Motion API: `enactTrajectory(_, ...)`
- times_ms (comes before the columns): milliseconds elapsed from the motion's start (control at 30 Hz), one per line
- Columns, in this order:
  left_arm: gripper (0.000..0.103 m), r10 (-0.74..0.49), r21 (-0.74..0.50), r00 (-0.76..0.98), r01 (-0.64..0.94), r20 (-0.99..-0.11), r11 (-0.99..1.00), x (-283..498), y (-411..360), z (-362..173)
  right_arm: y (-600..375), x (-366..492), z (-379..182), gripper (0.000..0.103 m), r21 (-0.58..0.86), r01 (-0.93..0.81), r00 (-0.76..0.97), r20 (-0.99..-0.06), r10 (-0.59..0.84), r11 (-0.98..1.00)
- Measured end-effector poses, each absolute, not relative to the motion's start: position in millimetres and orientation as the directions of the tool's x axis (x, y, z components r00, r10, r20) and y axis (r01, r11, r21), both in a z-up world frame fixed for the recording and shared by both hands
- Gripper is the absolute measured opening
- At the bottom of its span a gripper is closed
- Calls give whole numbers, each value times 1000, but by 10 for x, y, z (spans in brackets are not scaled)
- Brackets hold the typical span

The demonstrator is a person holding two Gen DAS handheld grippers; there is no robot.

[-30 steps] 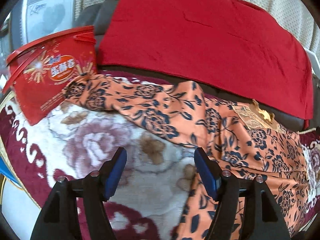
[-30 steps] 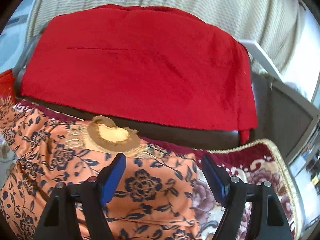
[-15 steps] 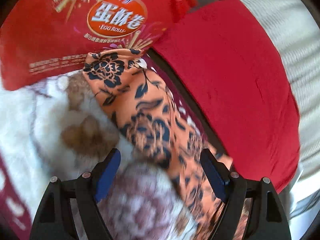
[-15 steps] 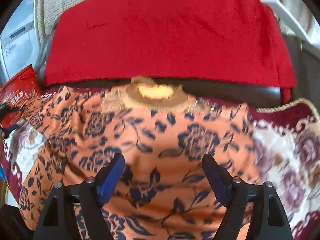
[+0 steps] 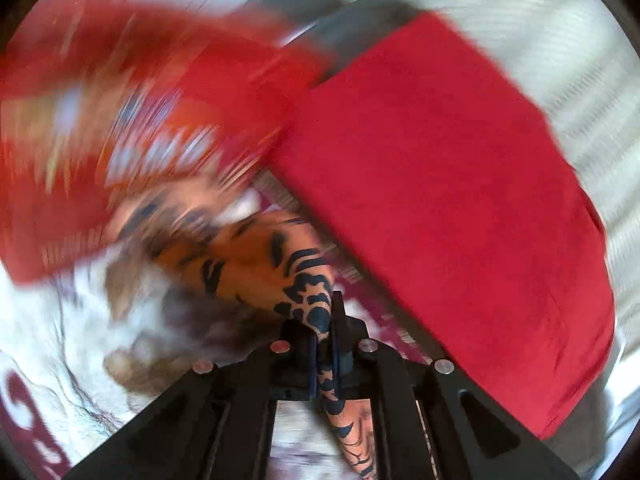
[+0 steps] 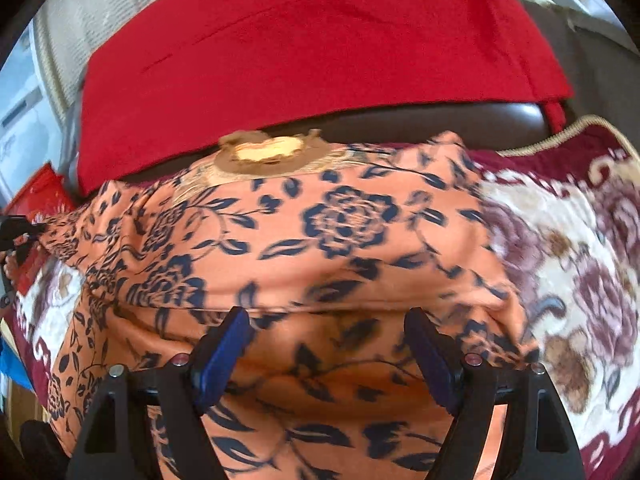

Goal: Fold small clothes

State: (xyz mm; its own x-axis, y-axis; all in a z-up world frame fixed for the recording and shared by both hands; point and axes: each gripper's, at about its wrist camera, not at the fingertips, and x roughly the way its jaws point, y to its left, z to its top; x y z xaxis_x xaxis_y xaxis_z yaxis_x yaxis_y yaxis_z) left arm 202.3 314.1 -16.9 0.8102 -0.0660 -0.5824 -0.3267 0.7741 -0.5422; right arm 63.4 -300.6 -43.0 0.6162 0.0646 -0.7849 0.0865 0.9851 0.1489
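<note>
Left gripper clenched on a bunched edge of the orange dress, the fabric pinched flat between the two blue pads and trailing out both in front of the fingers and below them in the left wrist view. Much blur across that view: a red box smeared over the upper left, a red cloth filling the right side, pale ribbed fabric behind it. Flowered blanket, white with maroon edging, under the pinched sleeve. Right gripper released, jaws spread wide, blue pads standing apart above the dress with nothing pressed between them; cannot tell whether the fingertips touch the fabric. Dress spread flat across the blanket in the right wrist view, orange with dark blue roses and leaves, its gold embroidered collar at the far edge just beside the dark cushion. Red cloth draped over that cushion behind the collar. A crease running across the dress just past the right fingers. Blanket bare to the right of the dress, big mauve flowers on cream. At the far left edge of the right wrist view, the red box again, and the other gripper, small and dark, gripping the dress's sleeve end.
</note>
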Motion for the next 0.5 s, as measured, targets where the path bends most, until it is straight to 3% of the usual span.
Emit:
enactTrajectory(100,5,-56,-435,869,-190,-492,880,1931,2479,439,-3230,548,-493,82,222,139,617,-782,91,965)
enactTrajectory(233,5,-144,-255,906,41,-399,966,1715,1219,1025,-3450,403,-534,82,303,175,640,-758,126,937)
enactTrajectory(400,5,-308,-92,843,299,-442,950,1443,-250,947,-3701,210,-501,82,381,218,672,-726,145,899)
enactTrajectory(467,19,-366,-46,755,408,-544,912,1352,-903,569,-3808,144,-495,82,409,236,679,-718,152,881)
enactTrajectory(500,49,-387,-25,701,467,-599,884,1327,-1141,388,-3869,111,-497,82,426,246,681,-715,157,871)
